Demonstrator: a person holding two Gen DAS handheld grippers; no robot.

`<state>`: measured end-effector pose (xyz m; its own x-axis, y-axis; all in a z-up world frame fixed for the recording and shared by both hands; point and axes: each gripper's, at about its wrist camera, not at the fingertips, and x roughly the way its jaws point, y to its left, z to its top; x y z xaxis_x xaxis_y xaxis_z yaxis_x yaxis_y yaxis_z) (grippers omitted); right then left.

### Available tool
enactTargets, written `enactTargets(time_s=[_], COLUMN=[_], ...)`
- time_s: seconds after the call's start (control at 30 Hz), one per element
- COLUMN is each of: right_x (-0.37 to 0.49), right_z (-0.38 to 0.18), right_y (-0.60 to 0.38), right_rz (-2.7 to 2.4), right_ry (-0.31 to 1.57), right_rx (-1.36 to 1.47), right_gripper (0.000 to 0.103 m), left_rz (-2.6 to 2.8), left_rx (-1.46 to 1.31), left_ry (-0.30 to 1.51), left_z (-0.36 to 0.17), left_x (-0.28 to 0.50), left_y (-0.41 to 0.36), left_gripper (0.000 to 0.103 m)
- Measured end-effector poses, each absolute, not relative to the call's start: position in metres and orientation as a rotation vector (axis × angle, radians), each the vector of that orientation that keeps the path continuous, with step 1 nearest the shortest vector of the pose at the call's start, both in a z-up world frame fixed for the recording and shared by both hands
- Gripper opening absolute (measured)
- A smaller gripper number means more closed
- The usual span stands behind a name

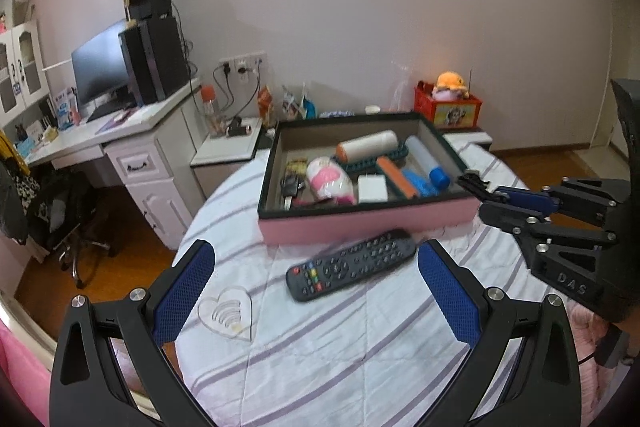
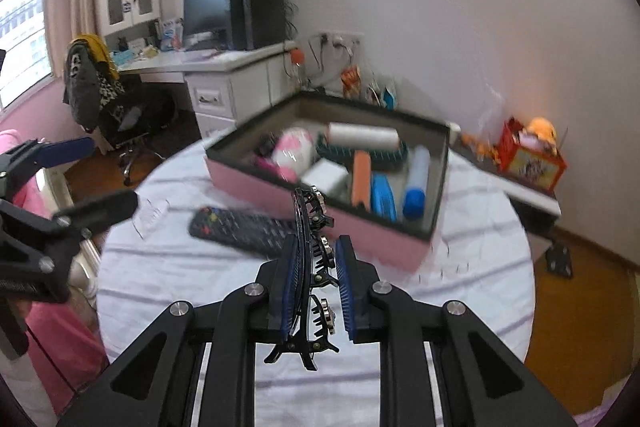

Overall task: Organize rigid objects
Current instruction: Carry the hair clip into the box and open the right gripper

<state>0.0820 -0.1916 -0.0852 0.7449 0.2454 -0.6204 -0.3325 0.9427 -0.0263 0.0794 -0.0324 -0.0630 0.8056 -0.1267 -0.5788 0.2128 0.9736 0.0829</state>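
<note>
Black plastic and blue rubber filled my view: my right tongs (image 2: pixel 316 259) were clenched on a black hair clip (image 2: pixel 310 267), the blue pads (image 2: pixel 345 287) pinching it from both sides so that its curved spine stood on edge between them and its toothed end poked out past the tips. I held that hand tilted downward, above the near part of the round table (image 2: pixel 460 307) with its white, purple-striped cloth, the clip lifted clear of the cloth. From my left side the same tongs (image 1: pixel 486 197) reached in from the right edge, pointing leftward at the near right corner of the pink box (image 1: pixel 360 225), the clip a small dark shape at their tips. My left tongs (image 1: pixel 316 287) were released, jaws spread wide with nothing between them, angled down over the cloth. Between and just beyond their fingers (image 1: pixel 184 291) lay the black remote (image 1: pixel 352 265), flat on the cloth just in front of the box. A clear heart-shaped piece (image 1: pixel 228 313) lay beside my left finger. Inside the box sat a white roll, a pink-and-white object, a white block, an orange bar, a blue piece and a tube with a blue cap, all packed together. The box stood on the far half of the table.
</note>
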Motion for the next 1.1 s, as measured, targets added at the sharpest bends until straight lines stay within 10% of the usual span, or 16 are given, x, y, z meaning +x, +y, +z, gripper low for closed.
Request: enactTargets(time_s=[0.53,1.1], right_x=[0.164,0.272], right_z=[-0.052,-0.135], right_y=[-0.184,-0.225], right_rz=[0.310,0.217], right_ry=[0.597,0.817], right_rx=[-0.181,-0.134], right_gripper=[0.019,0.019], left_rz=[-0.205,-0.203], left_rx=[0.143,0.191], left_ry=[0.590,0.785], left_z=[-0.040,-0.106], left_x=[0.172,0.269], left_y=[-0.053,-0.080], left_gripper=[0.103,0.103])
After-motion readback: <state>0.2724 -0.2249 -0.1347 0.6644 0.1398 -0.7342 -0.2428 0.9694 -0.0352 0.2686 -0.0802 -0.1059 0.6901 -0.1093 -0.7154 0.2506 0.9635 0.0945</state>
